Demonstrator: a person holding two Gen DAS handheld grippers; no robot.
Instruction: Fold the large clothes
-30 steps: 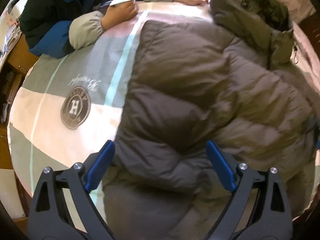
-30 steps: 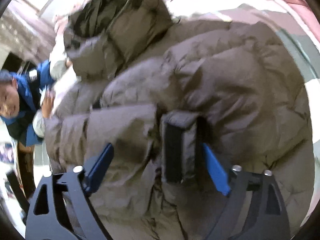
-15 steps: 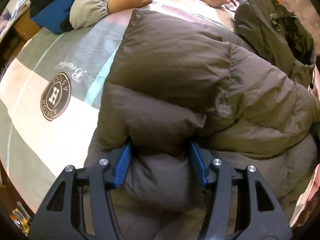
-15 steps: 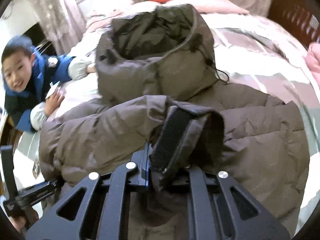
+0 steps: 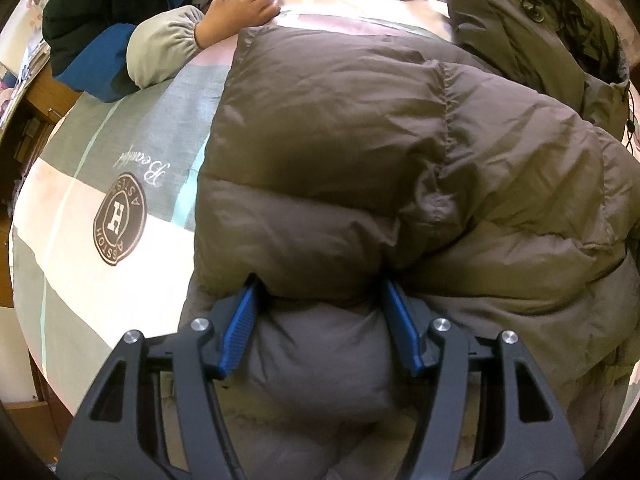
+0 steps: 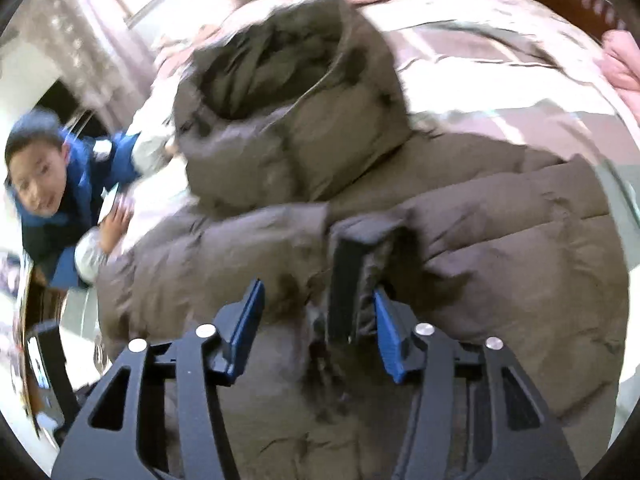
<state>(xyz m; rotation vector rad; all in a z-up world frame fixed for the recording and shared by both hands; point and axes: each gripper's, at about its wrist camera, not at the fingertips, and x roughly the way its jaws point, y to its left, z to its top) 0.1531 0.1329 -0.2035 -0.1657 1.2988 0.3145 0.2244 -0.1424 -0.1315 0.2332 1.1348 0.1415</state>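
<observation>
one puffy brown jacket (image 5: 360, 152) lies bunched on bedspread (image 5: 80, 264).

Jacket (image 5: 360, 152): brown-grey quilted shell; hood (image 6: 280, 92) with darker olive lining; cuff strap (image 6: 346, 280) black. Bedspread (image 5: 120, 140): blocks of grey-green, white and pale pink, mint stripe, dark brown round emblem (image 5: 119, 219) bearing a white H. Child's coat (image 5: 92, 36): blue and black, beige cuffs. Finger pads (image 5: 240, 324): blue.
</observation>
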